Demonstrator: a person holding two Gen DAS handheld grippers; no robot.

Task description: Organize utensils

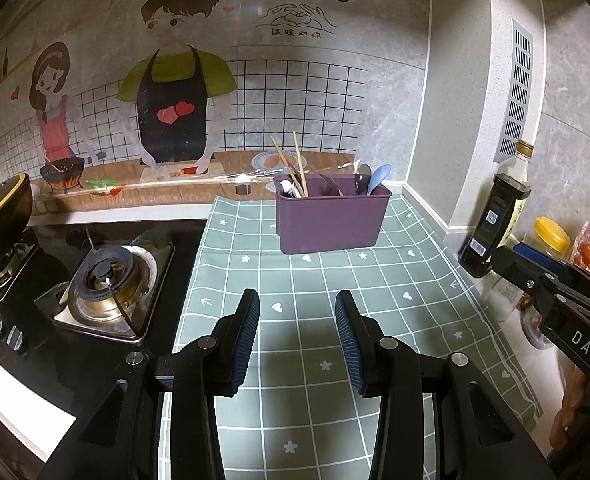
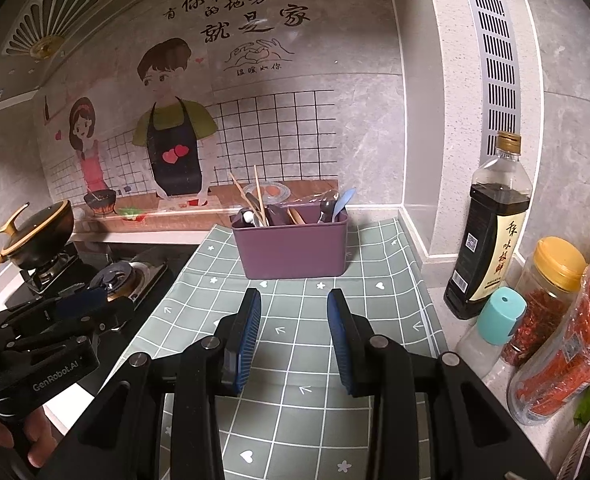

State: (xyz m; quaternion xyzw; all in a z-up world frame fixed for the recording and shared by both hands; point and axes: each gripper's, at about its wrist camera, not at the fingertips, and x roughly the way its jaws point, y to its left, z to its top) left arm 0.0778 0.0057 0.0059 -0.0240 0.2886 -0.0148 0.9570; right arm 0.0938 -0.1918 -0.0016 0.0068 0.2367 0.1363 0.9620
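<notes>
Left wrist view: the left gripper [image 1: 297, 320] hovers low in the frame over a green checked mat [image 1: 319, 280], its blue-padded fingers spread apart with nothing between them. Above it, at the centre of the frame, a purple utensil holder [image 1: 333, 222] stands on the far end of the mat, near the wall. Wooden chopsticks [image 1: 299, 164] lean out of its left compartment, a dark utensil sits in the middle, and a light blue spoon [image 1: 378, 178] and a dark spoon [image 1: 362, 182] rise from its right compartment. A gas burner [image 1: 109, 276] lies at the left of the frame, a black pot [image 1: 3, 208] at the far left edge. The right gripper [image 1: 543, 276] enters from the right edge; how its fingers stand cannot be told here. A dark sauce bottle [image 1: 495, 216] stands behind it.

Right wrist view: the right gripper [image 2: 295, 316] sits low in the centre, fingers likewise spread and holding nothing, above the mat [image 2: 295, 360]. The utensil holder [image 2: 291, 250] stands just above the fingertips in the frame, chopsticks [image 2: 259, 196] at its left and the blue spoon [image 2: 343, 200] at its right. The left gripper [image 2: 83, 304] shows at the lower left, over the burner. The sauce bottle [image 2: 491, 232], a yellow-lidded jar [image 2: 551, 276] and a red packet [image 2: 575, 344] crowd the right of the frame.
</notes>
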